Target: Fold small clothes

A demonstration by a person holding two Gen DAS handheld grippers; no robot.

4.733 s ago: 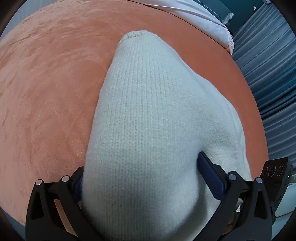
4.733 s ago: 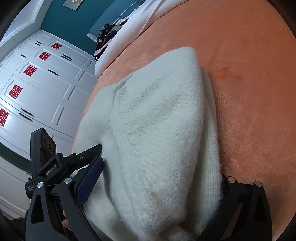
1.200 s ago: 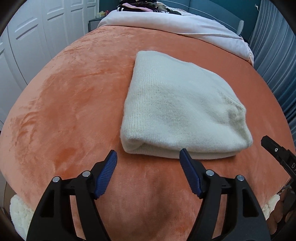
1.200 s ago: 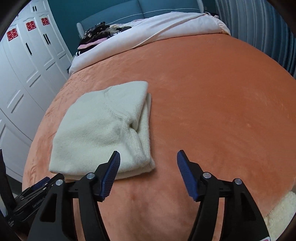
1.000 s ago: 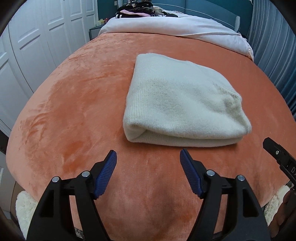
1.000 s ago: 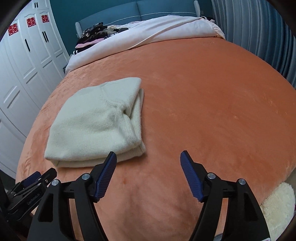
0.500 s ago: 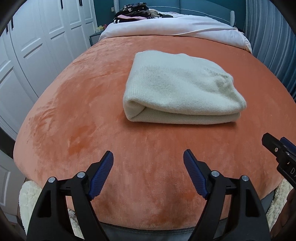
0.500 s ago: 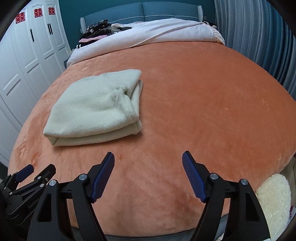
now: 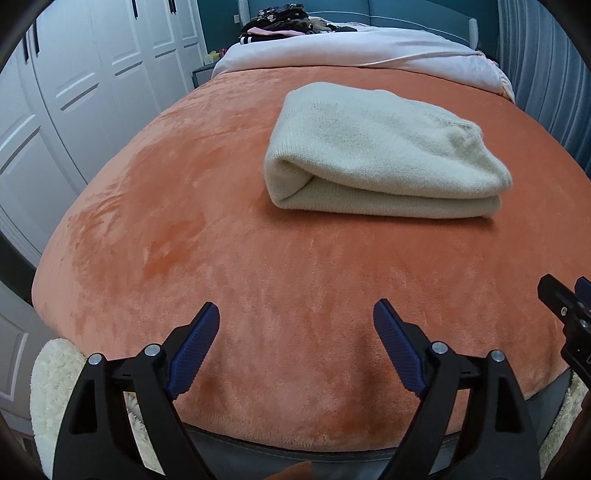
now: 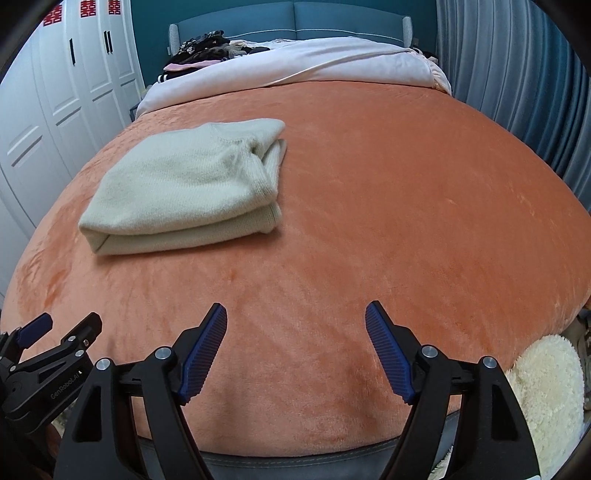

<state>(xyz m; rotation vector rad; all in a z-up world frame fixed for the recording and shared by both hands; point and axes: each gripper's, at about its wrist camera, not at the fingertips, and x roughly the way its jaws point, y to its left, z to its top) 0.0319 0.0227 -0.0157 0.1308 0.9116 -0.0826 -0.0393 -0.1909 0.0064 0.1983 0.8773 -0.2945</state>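
A cream knitted garment [image 9: 384, 155] lies folded into a thick rectangle on the orange blanket [image 9: 184, 229]; the right wrist view shows the garment [image 10: 192, 184] left of centre. My left gripper [image 9: 295, 325] hovers near the bed's front edge, well short of the garment, its jaws still opening with nothing between them. My right gripper [image 10: 295, 325] stands open and empty, also back from the garment, over bare blanket [image 10: 406, 206]. Each gripper shows at the edge of the other's view: the right gripper [image 9: 569, 306], the left gripper [image 10: 55, 332].
White wardrobe doors [image 9: 74, 92] line the left side. A pale duvet [image 10: 295, 70] and a heap of dark clothes [image 10: 199, 46] lie at the bed's far end before a teal headboard [image 10: 332, 18]. Blue curtains [image 10: 517, 74] hang right. Fluffy cream rug [image 10: 543, 380] below.
Both grippers let go of the garment, which now lies folded on the blanket. They have drawn back toward the bed's front edge and lower, and the left jaws have spread wider.
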